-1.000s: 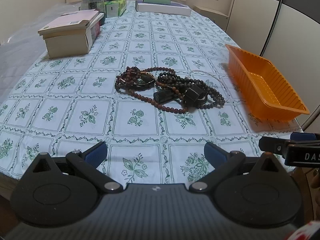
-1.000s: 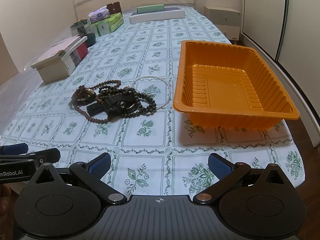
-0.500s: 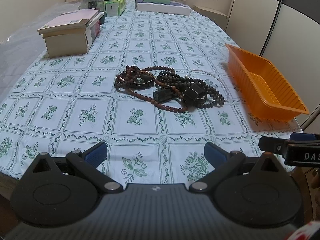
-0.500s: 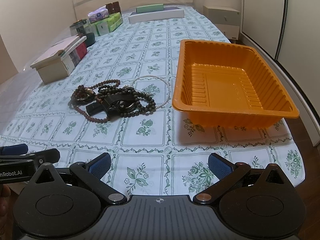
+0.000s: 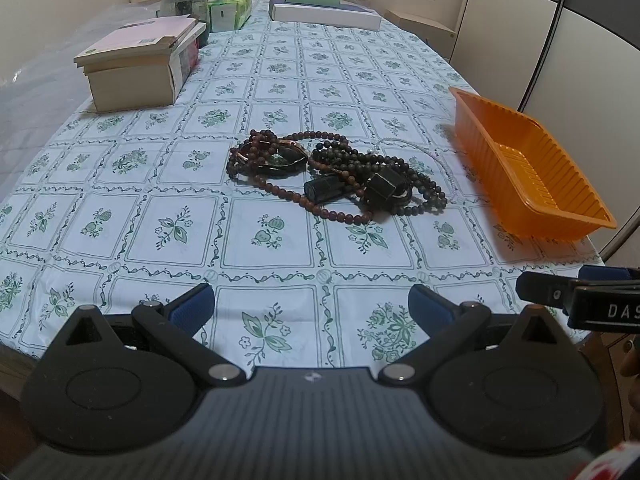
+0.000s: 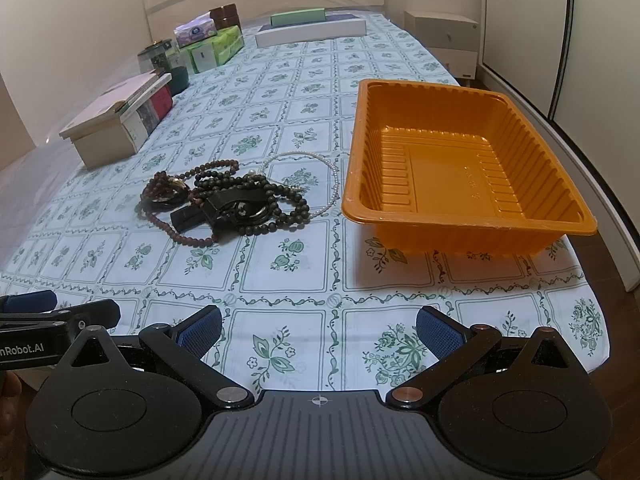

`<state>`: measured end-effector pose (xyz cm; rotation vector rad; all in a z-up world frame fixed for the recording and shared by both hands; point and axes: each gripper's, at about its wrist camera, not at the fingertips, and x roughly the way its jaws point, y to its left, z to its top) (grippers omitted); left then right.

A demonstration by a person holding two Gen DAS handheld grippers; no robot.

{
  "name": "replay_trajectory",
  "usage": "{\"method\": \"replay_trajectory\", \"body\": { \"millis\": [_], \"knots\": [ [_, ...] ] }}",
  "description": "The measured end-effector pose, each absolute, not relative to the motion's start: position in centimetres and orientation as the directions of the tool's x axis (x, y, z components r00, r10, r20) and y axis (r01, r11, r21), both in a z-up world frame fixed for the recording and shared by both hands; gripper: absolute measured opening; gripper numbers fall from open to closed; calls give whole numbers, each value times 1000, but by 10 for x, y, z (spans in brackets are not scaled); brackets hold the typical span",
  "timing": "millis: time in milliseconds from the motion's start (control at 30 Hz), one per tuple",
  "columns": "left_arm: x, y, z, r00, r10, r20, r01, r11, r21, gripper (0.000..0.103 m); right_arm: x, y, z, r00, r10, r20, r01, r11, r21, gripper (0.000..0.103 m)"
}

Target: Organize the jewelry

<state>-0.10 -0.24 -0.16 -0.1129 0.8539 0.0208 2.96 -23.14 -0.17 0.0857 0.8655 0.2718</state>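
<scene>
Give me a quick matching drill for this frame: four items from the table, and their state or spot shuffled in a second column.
Items
1. orange tray
2. bead pile
3. pearl strand
4. tissue pack

States
A. tangled heap, mid-table
B. empty, near the table's right edge
C. atop green packs at the far end
D. thin white loop between beads and tray

Pairs: 1-B, 2-A, 3-D, 4-C

Both claws, left claw and right claw, hang open and hold nothing.
</scene>
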Motion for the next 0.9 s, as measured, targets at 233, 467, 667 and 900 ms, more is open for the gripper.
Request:
{"method": "replay_trajectory", "body": {
  "millis": [233, 467, 667, 900],
  "knots": [
    [-1, -2, -1, 657, -28, -753, -62, 994, -91, 102, 30, -232, -2, 616, 271, -740, -201, 962, 184, 103],
    [-1, -3, -2, 655, -32, -755, -62, 993, -96, 102, 30, -232, -2, 616, 270, -740, -200, 962, 184, 103],
    [-1, -1, -2, 654, -34, -756, -63, 993, -100, 102, 30, -232, -2, 616, 269, -740, -200, 962, 184, 103],
    [-1, -1, -2, 653, -35, -757, -62, 993, -100, 102, 30, -232, -2, 616, 271, -740, -200, 962, 185, 103]
  ]
}}
